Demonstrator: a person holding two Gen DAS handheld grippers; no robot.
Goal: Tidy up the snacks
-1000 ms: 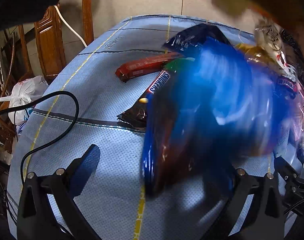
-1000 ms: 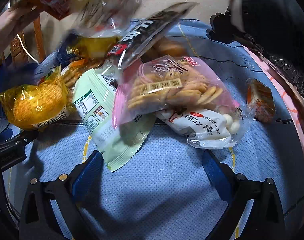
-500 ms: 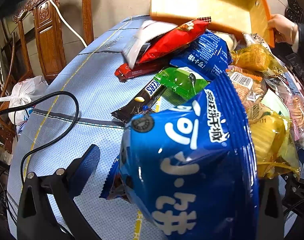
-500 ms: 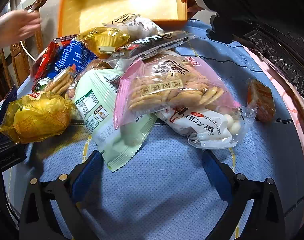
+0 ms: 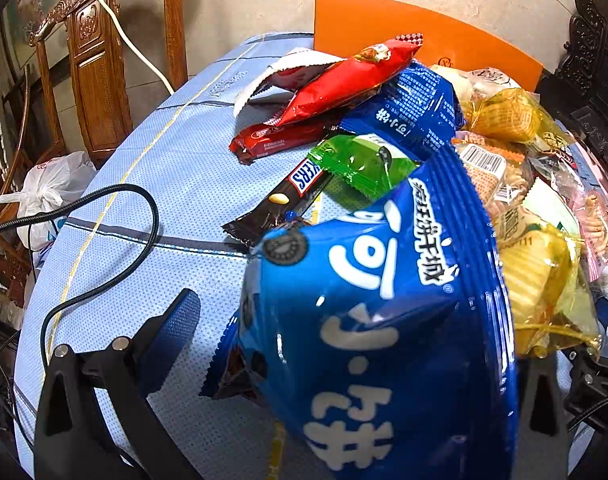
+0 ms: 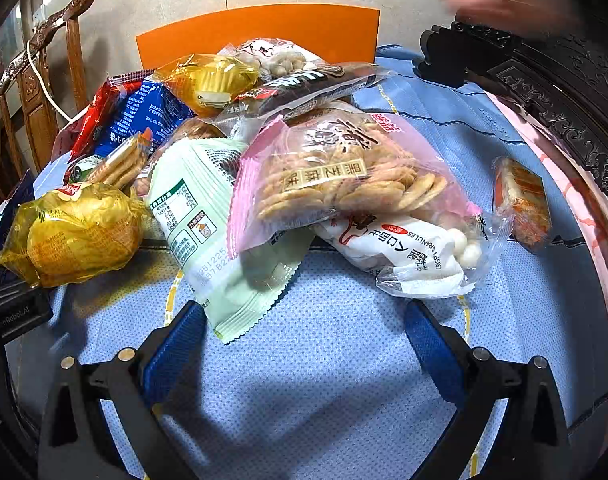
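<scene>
A heap of packaged snacks lies before the upright orange box (image 6: 260, 32): a pink cracker bag (image 6: 343, 176) lies on a pale green packet (image 6: 220, 236), a yellow-wrapped cake (image 6: 76, 232) to their left, a large blue cookie bag (image 5: 383, 300) beyond it.

Two yellow-wrapped cakes (image 6: 78, 232), two blue biscuit bags (image 5: 383, 320), two red packets (image 5: 343, 84), one orange box (image 6: 260, 28).

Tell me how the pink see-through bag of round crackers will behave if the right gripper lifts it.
The pink see-through bag of round crackers is thin film, so it will probably sag and crinkle. The loose crackers look brittle and may crack if squeezed. It leans on the white bag of round balls, which may shift.
</scene>
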